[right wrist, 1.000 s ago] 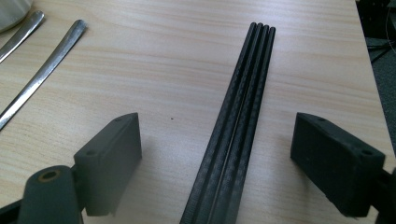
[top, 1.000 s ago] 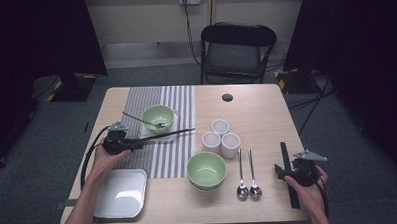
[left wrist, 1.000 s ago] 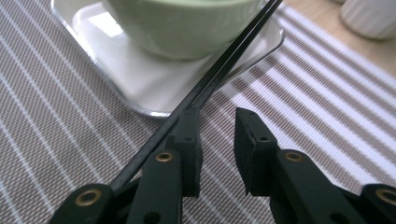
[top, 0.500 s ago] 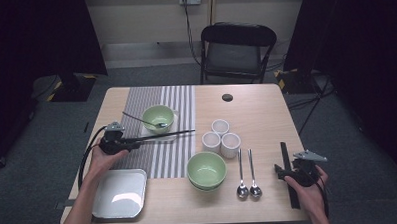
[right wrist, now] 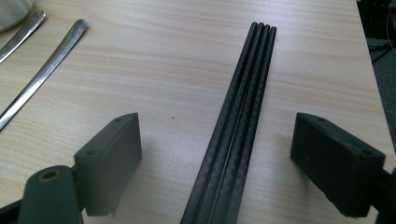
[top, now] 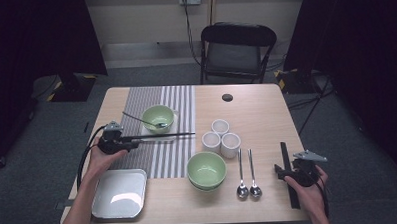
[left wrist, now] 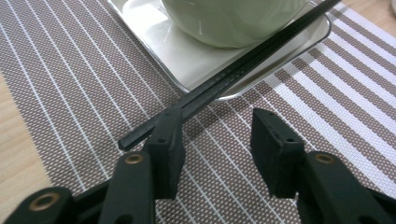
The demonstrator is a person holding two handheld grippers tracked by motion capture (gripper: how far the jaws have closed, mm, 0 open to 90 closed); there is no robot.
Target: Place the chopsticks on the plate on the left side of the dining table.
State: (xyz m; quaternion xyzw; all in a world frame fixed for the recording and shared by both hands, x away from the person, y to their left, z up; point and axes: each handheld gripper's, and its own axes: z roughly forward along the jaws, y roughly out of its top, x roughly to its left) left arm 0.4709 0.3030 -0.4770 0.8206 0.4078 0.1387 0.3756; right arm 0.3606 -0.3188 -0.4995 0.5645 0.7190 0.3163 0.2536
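My left gripper (top: 137,140) (left wrist: 219,126) lies low over the striped placemat (top: 161,103), pointing right. Its jaws have just been opening and now stand apart. A pair of black chopsticks (top: 162,136) (left wrist: 243,65) leans against the left jaw alone and rests across the rim of a small white saucer (left wrist: 187,60). On that saucer stands a green bowl (top: 158,117) (left wrist: 233,18) with a spoon in it. Near the table's right front corner, my right gripper (top: 291,164) (right wrist: 219,126) is open. It straddles a bundle of black chopsticks (top: 289,181) (right wrist: 238,126) lying flat on the wood, and neither pad touches them.
A larger green bowl (top: 206,169) sits front centre, with three white cups (top: 220,137) behind it and two spoons (top: 246,175) to its right. A white square plate (top: 120,193) lies front left. A small black disc (top: 227,97) and a chair (top: 237,50) are at the far side.
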